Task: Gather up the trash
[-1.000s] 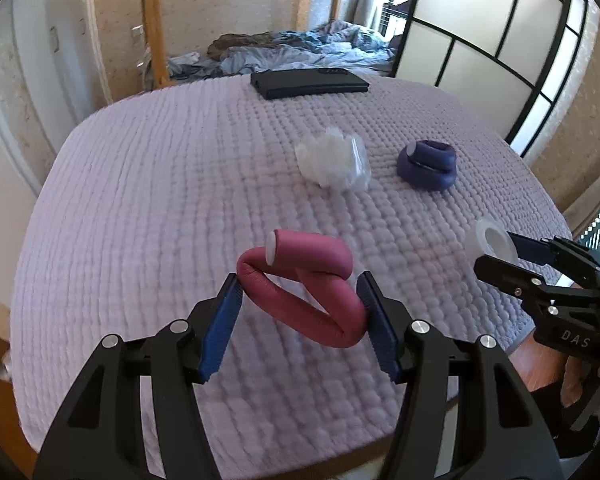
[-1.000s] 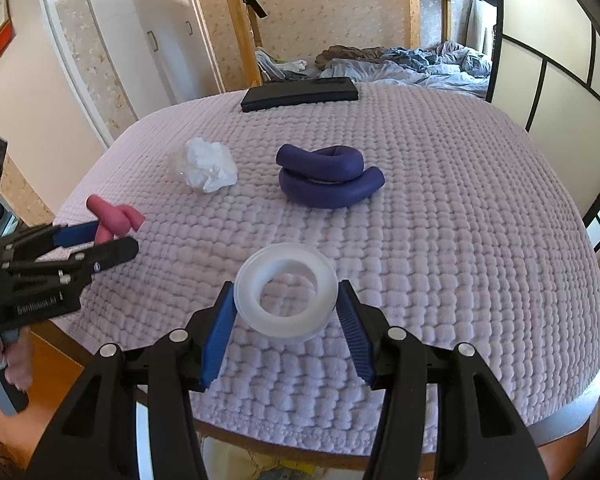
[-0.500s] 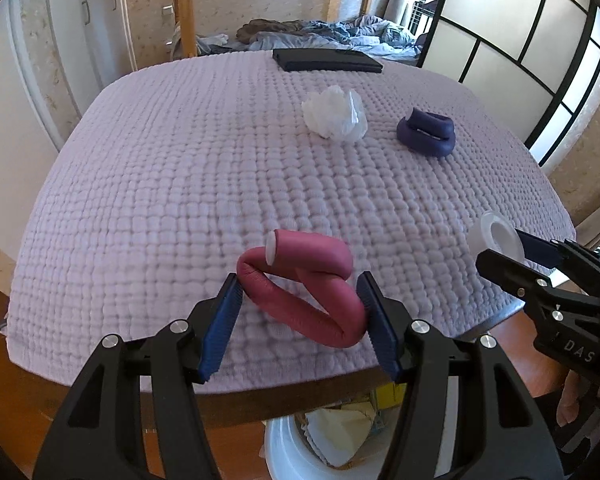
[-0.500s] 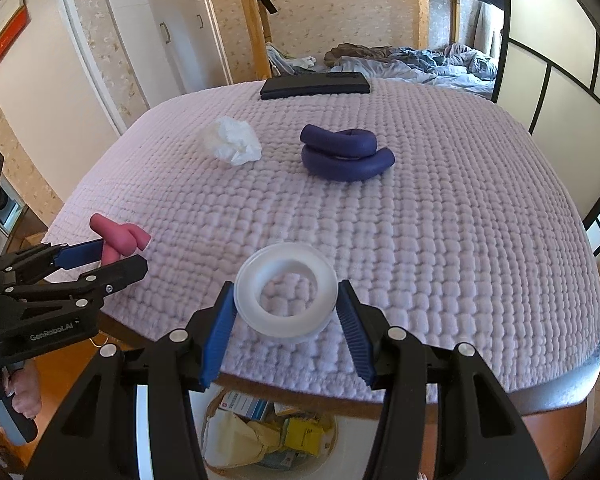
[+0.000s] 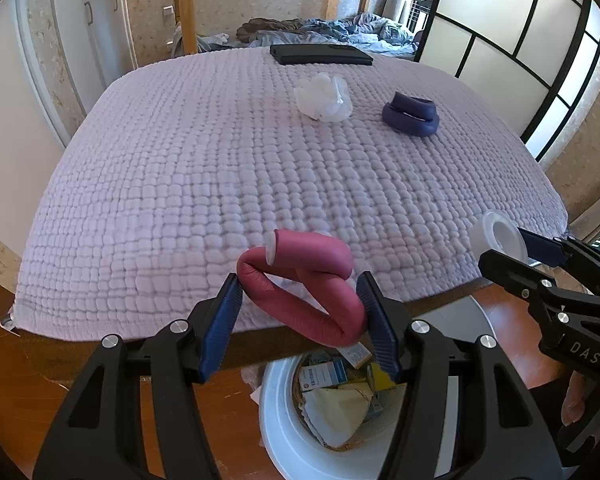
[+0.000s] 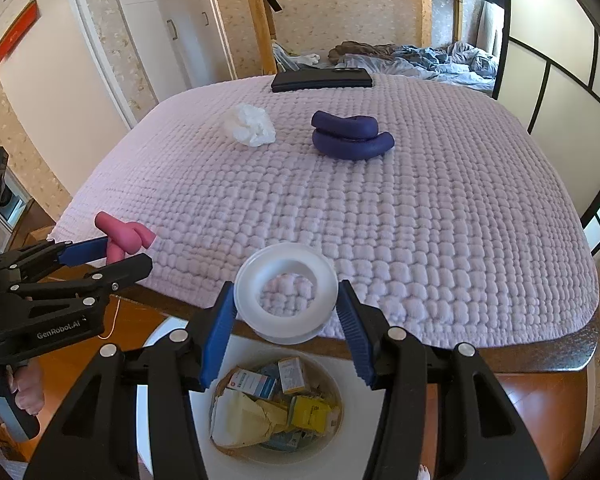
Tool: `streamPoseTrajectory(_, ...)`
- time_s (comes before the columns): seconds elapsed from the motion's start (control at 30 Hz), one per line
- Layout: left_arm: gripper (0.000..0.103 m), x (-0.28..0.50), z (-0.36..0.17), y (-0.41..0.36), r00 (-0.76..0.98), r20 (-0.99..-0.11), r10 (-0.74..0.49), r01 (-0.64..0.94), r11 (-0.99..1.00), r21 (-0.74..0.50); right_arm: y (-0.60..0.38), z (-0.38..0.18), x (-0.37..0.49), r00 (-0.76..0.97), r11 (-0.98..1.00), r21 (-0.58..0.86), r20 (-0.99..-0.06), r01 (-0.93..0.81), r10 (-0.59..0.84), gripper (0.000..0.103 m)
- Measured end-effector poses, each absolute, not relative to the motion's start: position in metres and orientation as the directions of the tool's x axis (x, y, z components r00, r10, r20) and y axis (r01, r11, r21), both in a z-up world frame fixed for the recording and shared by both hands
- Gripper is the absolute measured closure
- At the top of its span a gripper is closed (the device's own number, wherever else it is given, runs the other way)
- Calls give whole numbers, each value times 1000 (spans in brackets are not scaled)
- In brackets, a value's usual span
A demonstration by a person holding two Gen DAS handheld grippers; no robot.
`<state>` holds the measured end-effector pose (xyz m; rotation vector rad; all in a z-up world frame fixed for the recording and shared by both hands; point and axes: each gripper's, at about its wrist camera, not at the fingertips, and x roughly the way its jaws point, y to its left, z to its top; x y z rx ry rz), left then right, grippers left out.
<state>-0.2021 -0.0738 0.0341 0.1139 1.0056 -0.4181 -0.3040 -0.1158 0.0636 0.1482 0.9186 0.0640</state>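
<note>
A quilted, bumpy lilac cloth (image 5: pixel 228 168) covers the counter; the pink foam tube (image 5: pixel 312 292) looks matt, the white ring (image 6: pixel 286 292) smooth glossy plastic, the floor (image 5: pixel 20 380) polished wood.

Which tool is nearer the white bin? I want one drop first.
Right. The right tool, holding the white ring, hangs over the white bin; the left tool sits nearer its rim.

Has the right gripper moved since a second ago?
Yes. The right gripper, shut on the white ring, has pulled back off the table edge; it now hangs over the bin.

Wad (image 6: pixel 250 130) left of coil (image 6: pixel 350 136)
</note>
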Motion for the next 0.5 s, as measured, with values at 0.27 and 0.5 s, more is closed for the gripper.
streamPoseTrajectory(0.27, 42, -215, 34, -76, 458, -839, -294, 401, 911, -100, -114, 62, -319, 602, 987, 160, -789, 13, 120, 52)
streamPoseTrajectory(0.5, 42, -230, 36, -78, 448, -840, -308, 416, 903, -109, -114, 65, -328, 605, 985, 173, -785, 7, 134, 52)
